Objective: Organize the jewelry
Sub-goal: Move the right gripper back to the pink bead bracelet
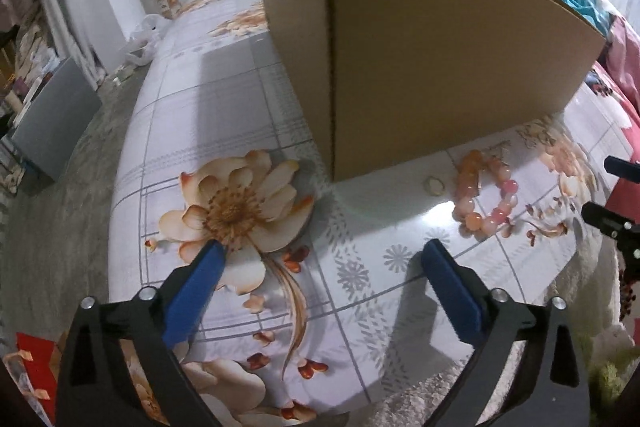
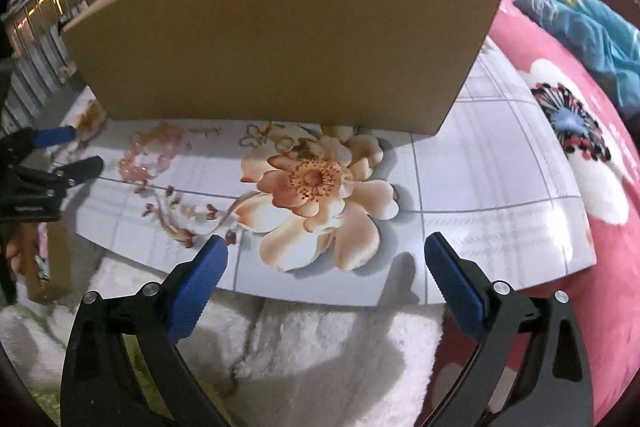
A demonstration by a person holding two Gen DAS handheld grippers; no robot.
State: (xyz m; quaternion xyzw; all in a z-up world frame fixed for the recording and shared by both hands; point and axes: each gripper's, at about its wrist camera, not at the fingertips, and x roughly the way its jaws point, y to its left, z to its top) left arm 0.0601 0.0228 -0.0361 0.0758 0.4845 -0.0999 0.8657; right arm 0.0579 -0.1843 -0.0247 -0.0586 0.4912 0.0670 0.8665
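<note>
A pink and orange bead bracelet (image 1: 486, 193) lies on the floral tabletop (image 1: 240, 107) in front of an open cardboard box (image 1: 420, 59). A small pale ring (image 1: 434, 185) lies just left of it. My left gripper (image 1: 324, 251) is open and empty, hovering above the table, left and short of the bracelet. In the right wrist view the bracelet (image 2: 150, 155) lies at the left, the box (image 2: 276, 51) stands behind. My right gripper (image 2: 326, 247) is open and empty over the table's near edge. The left gripper shows in the right wrist view (image 2: 72, 151), open.
A white fluffy cloth (image 2: 320, 347) lies under the table's near edge. A red floral blanket (image 2: 580, 155) and a teal cloth (image 2: 592, 31) are to the right. A grey bin (image 1: 52, 123) stands on the floor to the left. The right gripper's fingers (image 1: 616, 219) show at the right edge.
</note>
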